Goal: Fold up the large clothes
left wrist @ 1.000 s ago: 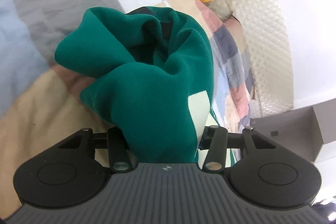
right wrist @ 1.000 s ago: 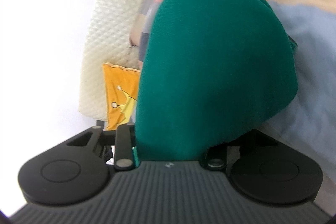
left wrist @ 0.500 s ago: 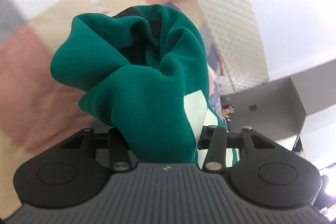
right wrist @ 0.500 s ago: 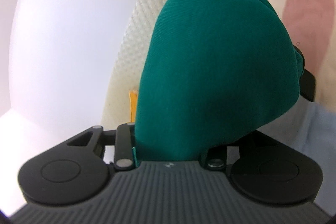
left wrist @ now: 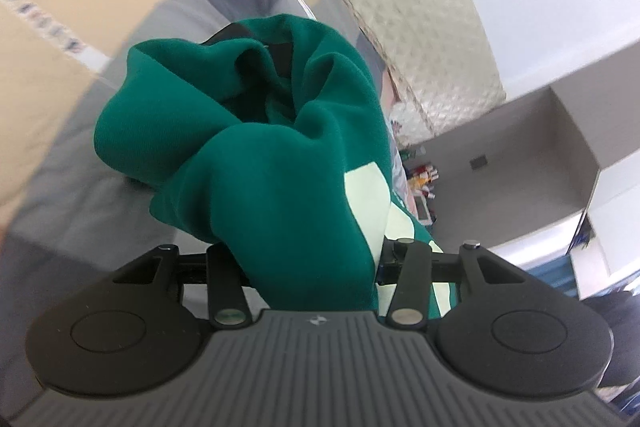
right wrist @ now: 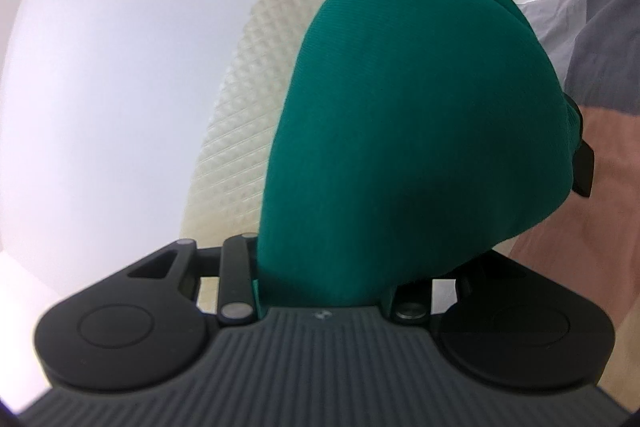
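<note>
I have the bunched green knit garment with pale patches (left wrist: pixel 280 179) clamped in both my left tool (left wrist: pixel 316 267) and right tool (right wrist: pixel 324 283), lifted over the patchwork bed quilt (left wrist: pixel 60 75) ahead; next I judge spreading it flat.

Both wrist cams close-up; share green garment (left wrist: pixel 280 163).

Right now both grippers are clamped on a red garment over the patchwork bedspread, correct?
Not quite: the garment is green with pale patches, not red, as both wrist views show. The rest holds: the left gripper and the right gripper are each shut on it above the patchwork bedspread.
</note>
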